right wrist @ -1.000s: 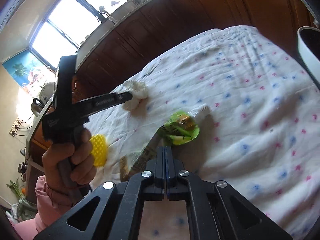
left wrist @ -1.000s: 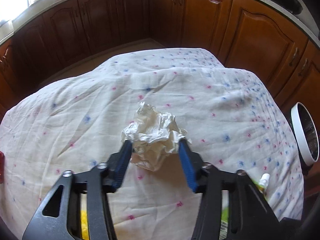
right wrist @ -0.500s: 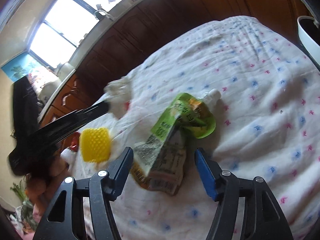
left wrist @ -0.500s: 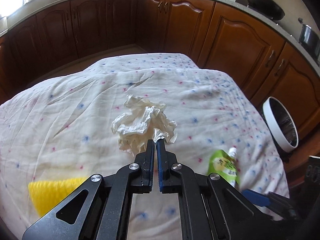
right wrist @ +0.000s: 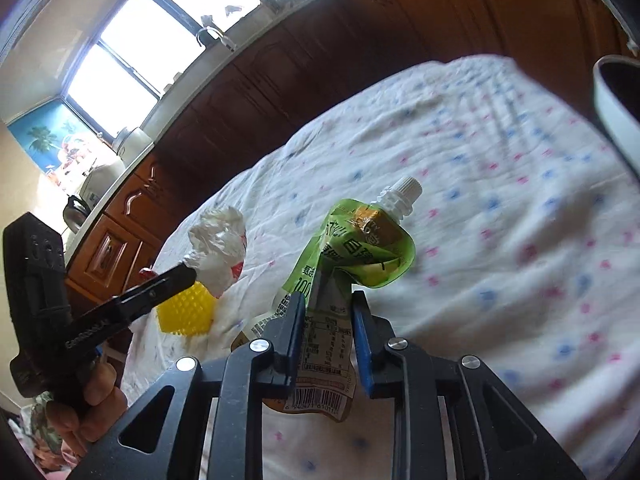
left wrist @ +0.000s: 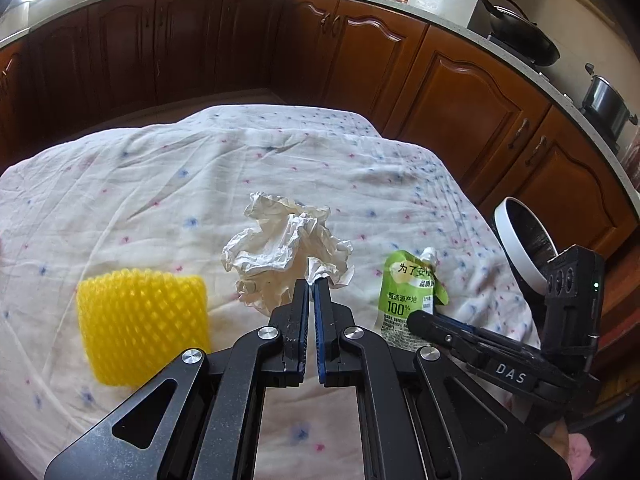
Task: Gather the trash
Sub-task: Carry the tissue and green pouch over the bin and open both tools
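Note:
My left gripper point(left wrist: 312, 280) is shut on the near edge of a crumpled white paper ball point(left wrist: 280, 248) and holds it just above the cloth; the ball also shows in the right wrist view point(right wrist: 218, 240). My right gripper point(right wrist: 324, 300) is closing on a green drink pouch point(right wrist: 352, 256) with a white spout, its fingers pressing the pouch's sides. The pouch also shows in the left wrist view point(left wrist: 408, 288). A yellow foam net sleeve point(left wrist: 144, 316) lies on the cloth to the left.
A white-rimmed trash bin point(left wrist: 520, 248) stands off the table's right edge, also at the right wrist view's right edge point(right wrist: 616, 112). The table wears a dotted white cloth point(left wrist: 160, 184). Wooden kitchen cabinets point(left wrist: 460, 92) surround it.
My left gripper closed on the paper ball and pulled it back and up. My right gripper opened, then moved around the green pouch and narrowed onto it.

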`<action>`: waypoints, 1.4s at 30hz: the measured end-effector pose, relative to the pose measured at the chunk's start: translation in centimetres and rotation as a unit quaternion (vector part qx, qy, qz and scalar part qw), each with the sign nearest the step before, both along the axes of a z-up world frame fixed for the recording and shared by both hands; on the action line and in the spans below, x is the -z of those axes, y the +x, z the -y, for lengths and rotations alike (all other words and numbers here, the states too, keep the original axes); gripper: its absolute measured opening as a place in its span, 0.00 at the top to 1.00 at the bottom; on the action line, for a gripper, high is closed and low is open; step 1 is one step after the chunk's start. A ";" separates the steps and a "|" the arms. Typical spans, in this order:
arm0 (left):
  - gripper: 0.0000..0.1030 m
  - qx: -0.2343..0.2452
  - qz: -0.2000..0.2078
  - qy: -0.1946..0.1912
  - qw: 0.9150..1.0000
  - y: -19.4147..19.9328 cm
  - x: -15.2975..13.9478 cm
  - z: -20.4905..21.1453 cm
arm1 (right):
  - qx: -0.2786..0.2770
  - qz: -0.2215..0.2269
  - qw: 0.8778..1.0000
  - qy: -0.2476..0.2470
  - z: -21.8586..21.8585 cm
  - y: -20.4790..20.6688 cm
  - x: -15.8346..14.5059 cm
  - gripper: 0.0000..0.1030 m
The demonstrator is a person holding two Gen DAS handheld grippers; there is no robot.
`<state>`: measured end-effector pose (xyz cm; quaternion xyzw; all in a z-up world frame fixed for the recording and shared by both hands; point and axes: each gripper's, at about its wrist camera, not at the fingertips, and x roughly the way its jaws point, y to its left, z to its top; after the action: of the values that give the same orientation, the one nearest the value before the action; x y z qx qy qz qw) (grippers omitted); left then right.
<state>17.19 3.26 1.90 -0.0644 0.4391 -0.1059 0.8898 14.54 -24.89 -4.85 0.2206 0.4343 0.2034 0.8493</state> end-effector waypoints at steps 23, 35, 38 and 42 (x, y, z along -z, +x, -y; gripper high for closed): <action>0.97 0.156 0.008 -0.005 0.988 -1.9 -0.6 16.2 | 0.145 0.073 0.984 -0.069 17.0 -5.5 -4.6 0.77; 0.97 0.203 0.024 0.003 0.979 -0.8 -2.2 23.6 | 0.175 0.086 0.977 -0.090 21.4 -4.9 -5.6 0.77; 0.97 0.211 0.026 0.006 0.977 -0.5 -2.3 25.1 | 0.181 0.087 0.975 -0.092 22.4 -5.0 -5.5 0.77; 0.97 0.221 0.029 0.012 0.975 0.0 -2.5 26.8 | 0.187 0.084 0.974 -0.095 23.6 -4.7 -5.3 0.77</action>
<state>17.16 -23.55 4.35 0.0485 0.4180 -0.2963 0.8574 9.84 -48.49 0.43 0.1985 0.3297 0.0167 0.9228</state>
